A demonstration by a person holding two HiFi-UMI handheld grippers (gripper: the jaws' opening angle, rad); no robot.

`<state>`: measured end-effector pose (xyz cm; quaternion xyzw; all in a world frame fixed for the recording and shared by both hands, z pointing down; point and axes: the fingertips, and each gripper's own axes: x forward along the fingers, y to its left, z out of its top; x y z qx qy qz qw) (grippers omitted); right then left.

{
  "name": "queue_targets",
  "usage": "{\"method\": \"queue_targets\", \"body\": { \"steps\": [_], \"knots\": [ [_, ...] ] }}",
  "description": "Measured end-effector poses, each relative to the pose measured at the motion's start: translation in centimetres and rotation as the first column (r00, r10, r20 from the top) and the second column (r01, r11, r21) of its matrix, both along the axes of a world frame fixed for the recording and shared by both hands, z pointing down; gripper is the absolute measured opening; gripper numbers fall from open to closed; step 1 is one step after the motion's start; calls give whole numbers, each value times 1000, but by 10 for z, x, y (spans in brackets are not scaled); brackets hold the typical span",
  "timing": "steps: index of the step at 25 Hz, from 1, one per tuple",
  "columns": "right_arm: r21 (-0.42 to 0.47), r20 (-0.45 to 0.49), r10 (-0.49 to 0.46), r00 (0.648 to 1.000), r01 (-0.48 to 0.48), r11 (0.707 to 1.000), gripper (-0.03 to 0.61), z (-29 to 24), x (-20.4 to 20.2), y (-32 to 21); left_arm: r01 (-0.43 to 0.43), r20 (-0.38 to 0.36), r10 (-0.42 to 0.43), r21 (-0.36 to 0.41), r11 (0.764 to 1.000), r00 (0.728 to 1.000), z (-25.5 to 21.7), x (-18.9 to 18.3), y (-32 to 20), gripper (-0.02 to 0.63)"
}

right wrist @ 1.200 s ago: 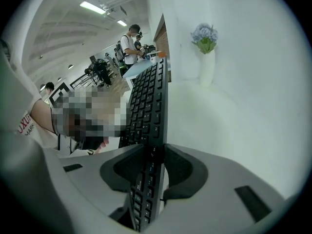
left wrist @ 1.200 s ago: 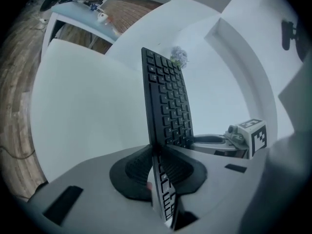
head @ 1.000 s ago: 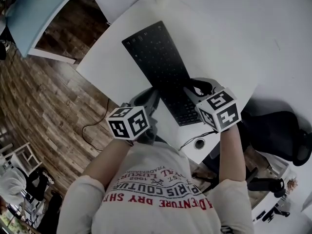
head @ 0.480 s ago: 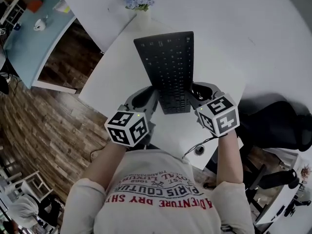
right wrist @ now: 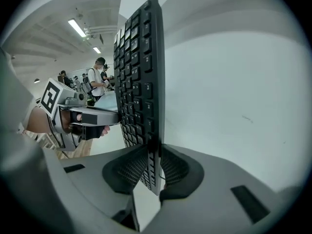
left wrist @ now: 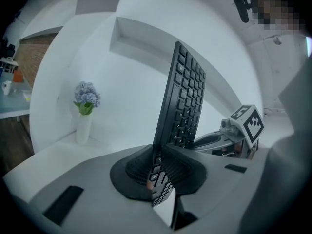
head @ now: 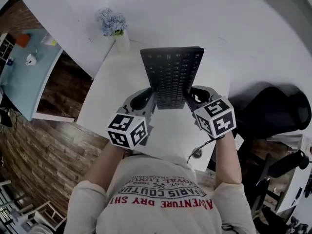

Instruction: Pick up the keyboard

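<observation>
- The keyboard, black and slim, has changed position. A second ago it lay slantwise on the white desk. Now it points straight away from the person, squared up between the two hands.
- It appears to be off the desk. Both gripper views show it edge-on, rising from the jaws against the white wall with nothing under its far end.
- The left gripper is clenched on the keyboard's left long edge, close to the near end. Its pads press on both faces.
- The right gripper grasps the opposite long edge at the same end. Its jaws have just been closing, with the keyboard between them and the pads now on it.
- Both hands sit higher and nearer the wall than a second ago.
- What this means: the pick-up looks essentially done. What remains is likely holding the keyboard level, since all of its length hangs out beyond the two grips.
- Counts: one keyboard.
- Two grippers, with one marker cube on each.
- One white vase holding one bunch of pale flowers, on the desk's far left corner, well apart from the keyboard.
- One black chair to the right of the desk.
- Several people stand far off in the right gripper view, too small to count.
</observation>
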<state>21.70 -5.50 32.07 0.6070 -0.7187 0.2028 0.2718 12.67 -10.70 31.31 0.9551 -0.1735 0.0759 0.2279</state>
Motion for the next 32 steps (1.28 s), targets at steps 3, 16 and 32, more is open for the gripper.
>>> {"method": "queue_targets", "body": {
  "steps": [3, 16, 32],
  "knots": [
    [27, -9, 49, 999, -49, 998, 96, -17, 9, 9, -41, -21, 41, 20, 999, 999, -14, 13, 1, 67],
    [112, 13, 321, 947, -320, 941, 94, -44, 13, 52, -259, -16, 265, 150, 954, 964, -52, 38, 23, 67],
    [116, 15, 413, 911, -412, 904, 94, -51, 3, 77, -322, -10, 332, 226, 919, 943, -67, 39, 42, 67]
  ]
}}
